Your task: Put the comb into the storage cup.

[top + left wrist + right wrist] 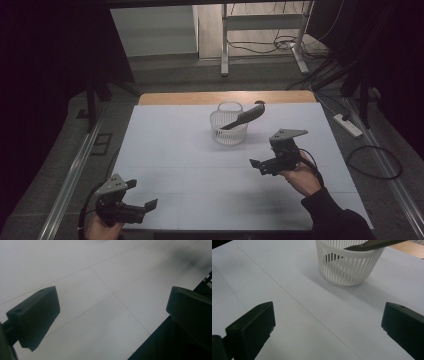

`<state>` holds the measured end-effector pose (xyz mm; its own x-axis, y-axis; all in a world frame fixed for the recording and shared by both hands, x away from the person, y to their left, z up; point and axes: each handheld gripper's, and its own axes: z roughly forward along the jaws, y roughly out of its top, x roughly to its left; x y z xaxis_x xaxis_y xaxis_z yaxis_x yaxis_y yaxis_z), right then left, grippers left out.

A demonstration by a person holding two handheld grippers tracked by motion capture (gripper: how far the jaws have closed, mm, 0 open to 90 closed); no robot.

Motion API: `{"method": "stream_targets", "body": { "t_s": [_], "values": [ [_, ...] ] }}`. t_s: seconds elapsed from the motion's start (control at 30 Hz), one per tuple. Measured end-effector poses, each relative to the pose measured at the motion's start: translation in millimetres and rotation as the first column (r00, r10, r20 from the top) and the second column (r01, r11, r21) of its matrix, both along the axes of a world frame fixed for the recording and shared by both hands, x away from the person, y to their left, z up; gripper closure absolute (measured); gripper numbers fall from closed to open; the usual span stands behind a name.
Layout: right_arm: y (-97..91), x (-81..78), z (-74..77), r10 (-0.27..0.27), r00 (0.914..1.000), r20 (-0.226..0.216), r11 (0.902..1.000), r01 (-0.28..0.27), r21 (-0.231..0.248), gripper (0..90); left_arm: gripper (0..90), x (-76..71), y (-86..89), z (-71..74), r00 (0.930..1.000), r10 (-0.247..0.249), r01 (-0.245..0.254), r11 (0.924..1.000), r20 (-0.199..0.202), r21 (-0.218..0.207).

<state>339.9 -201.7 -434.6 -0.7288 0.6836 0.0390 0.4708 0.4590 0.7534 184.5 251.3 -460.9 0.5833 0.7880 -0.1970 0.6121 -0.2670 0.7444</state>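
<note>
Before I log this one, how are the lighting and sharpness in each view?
High view: dim, surroundings nearly black, yet the white slotted basket and dark utensil leaning in it read clearly. Left gripper view: soft, murky towards the top right, the left hand-held gripper standing open over the table sheet. Right gripper view: brighter and sharper, basket slats crisp, a faint shadow beside the basket.

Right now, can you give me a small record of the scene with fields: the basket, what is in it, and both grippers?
basket: white slotted basket, upright at the far middle of the table
contents: dark tool leaning inside, its end sticking out over the rim
left gripper: open, holding nothing, at the near left edge
right gripper: open, holding nothing, near the basket's right side, not touching it
</note>
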Motion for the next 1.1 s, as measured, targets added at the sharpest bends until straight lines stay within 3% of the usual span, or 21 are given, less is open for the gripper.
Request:
{"method": "stream_targets", "body": {
  "t_s": [0.33,1.1],
  "values": [
    [-12.7,-8.7,0.2,-0.013,0.9999,-0.003,0.9999,0.013,0.006,0.0,0.0,0.1,1.4,0.2,1.0000,0.008,-0.008,0.9999,-0.003,-0.011],
    [-37.9,-29.5,-1.7,-0.046,0.9989,-0.011,0.9990,0.045,-0.003,0.0,0.0,-0.3,1.7,0.3,0.9996,0.026,-0.026,0.9996,0.008,0.010]
  ]
}}
